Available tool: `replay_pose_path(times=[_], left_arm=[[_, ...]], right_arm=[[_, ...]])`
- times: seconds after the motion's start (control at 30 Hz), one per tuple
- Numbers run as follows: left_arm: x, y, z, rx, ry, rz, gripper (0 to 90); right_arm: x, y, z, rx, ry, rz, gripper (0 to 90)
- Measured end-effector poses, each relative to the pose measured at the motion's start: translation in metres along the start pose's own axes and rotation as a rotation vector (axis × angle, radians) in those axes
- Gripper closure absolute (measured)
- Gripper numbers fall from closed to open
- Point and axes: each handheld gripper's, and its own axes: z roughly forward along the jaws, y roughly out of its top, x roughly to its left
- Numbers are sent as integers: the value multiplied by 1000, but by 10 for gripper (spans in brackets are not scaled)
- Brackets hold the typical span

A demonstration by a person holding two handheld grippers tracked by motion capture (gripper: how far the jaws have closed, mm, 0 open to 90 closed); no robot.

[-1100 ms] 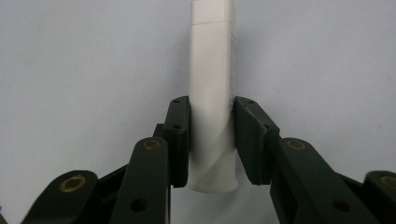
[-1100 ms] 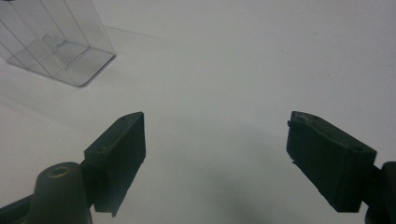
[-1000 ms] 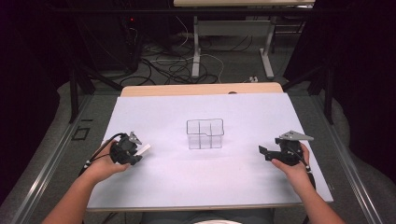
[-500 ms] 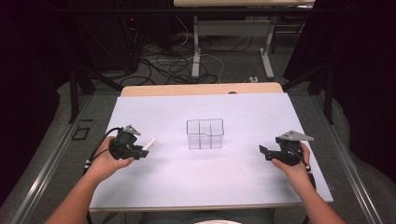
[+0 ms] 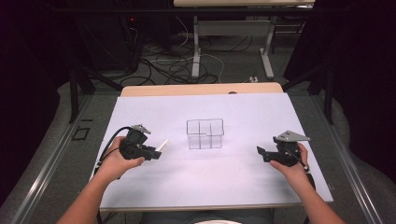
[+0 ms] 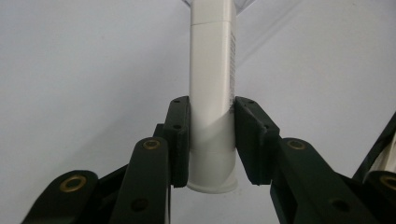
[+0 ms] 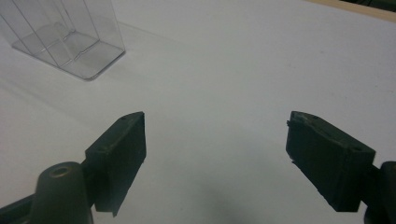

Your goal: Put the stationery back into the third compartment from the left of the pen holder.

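White tube (image 6: 211,88), smooth, cylindrical, small print down one side

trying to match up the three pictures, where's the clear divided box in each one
High view: the clear divided box stands mid-table, between the two claws.
Left gripper view: I can't make it out; the white tube in the left claw blocks the middle.
Right gripper view: top left corner.
Shared landmark: the white table top.

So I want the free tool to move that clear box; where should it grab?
Take the clear box by its top rim on the near right wall, coming down from above: it stands upright and open-topped, and its thin walls suit the open right tool.
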Motion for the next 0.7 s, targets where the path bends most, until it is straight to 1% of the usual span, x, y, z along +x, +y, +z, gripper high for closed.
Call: replay_pose_path(times=[0.03, 0.07, 0.13, 0.17, 0.2, 0.23, 0.27, 0.3, 0.33, 0.43, 0.53, 0.57, 0.6, 0.67, 0.7], left_arm=[[-1, 1, 1, -5, -10, -2, 677], [-3, 1, 3, -10, -13, -8, 677], [-4, 3, 5, -15, -20, -7, 677], [-5, 4, 6, -17, -32, -14, 677], [-6, 4, 7, -19, -39, -11, 677], [-7, 5, 8, -24, -43, -19, 677], [-9, 6, 9, -23, -48, -17, 677], [-10, 7, 10, -17, -54, -17, 677], [-12, 7, 12, -27, -62, -28, 677], [-17, 10, 16, -20, -74, -28, 677], [-21, 13, 21, -11, -87, -4, 677], [-24, 14, 24, -10, -88, -19, 677], [-26, 15, 27, -11, -91, -15, 677], [-30, 17, 32, 1, -101, -2, 677], [-32, 18, 34, 5, -104, -14, 677]], right_arm=[[1, 1, 0, -1, 0, -13, 195], [3, 2, 0, -1, 1, -23, 194], [7, 3, 0, -6, -1, -40, 194], [8, 4, 0, -7, 3, -48, 194], [9, 5, -1, -7, 15, -60, 194], [11, 6, -1, -9, 14, -71, 194], [13, 6, 0, -11, 8, -82, 194], [14, 7, -1, -2, 16, -95, 194], [16, 8, 0, -6, 17, -104, 194], [19, 8, 1, -11, 26, -125, 194], [24, 9, 0, -7, 29, -154, 193], [25, 11, 0, -11, 22, -179, 190], [28, 11, 0, -10, 27, -177, 189], [33, 12, 0, -8, 23, -202, 189], [36, 13, 0, -2, 30, -219, 190]])
